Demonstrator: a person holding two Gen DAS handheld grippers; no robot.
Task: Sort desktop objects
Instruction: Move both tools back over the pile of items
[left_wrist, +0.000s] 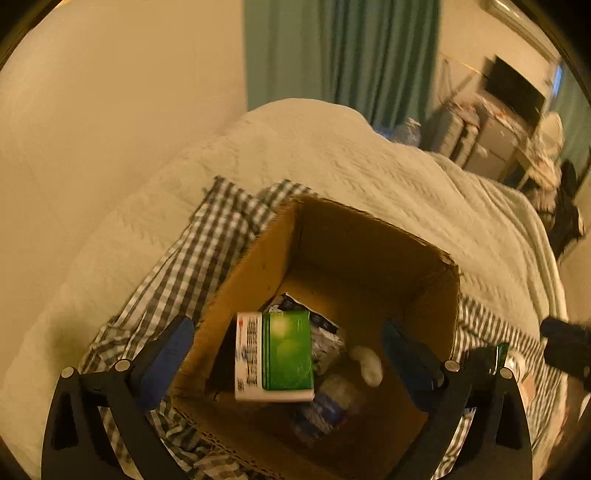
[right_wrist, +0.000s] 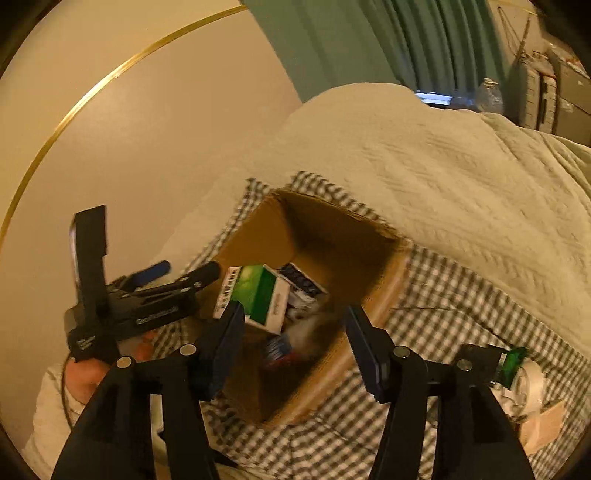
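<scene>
An open cardboard box (left_wrist: 258, 254) (right_wrist: 384, 280) sits on a checked cloth (left_wrist: 207, 243) (right_wrist: 443, 295) on a bed. Inside it lie a green and white carton (left_wrist: 275, 356) (right_wrist: 255, 295), a dark printed packet (right_wrist: 301, 282), a small white object (left_wrist: 367, 363) and other small items. My left gripper (left_wrist: 286, 354) hangs open and empty over the box mouth; it also shows in the right wrist view (right_wrist: 184, 271) at the box's left edge. My right gripper (right_wrist: 293, 345) is open and empty above the box's near side.
A cream quilt (left_wrist: 351, 158) (right_wrist: 443, 158) covers the bed behind the box. A roll of tape (right_wrist: 532, 384), a green-tipped dark object (right_wrist: 511, 363) and scraps lie on the cloth at the right. A wall stands left, green curtains (left_wrist: 343, 48) behind.
</scene>
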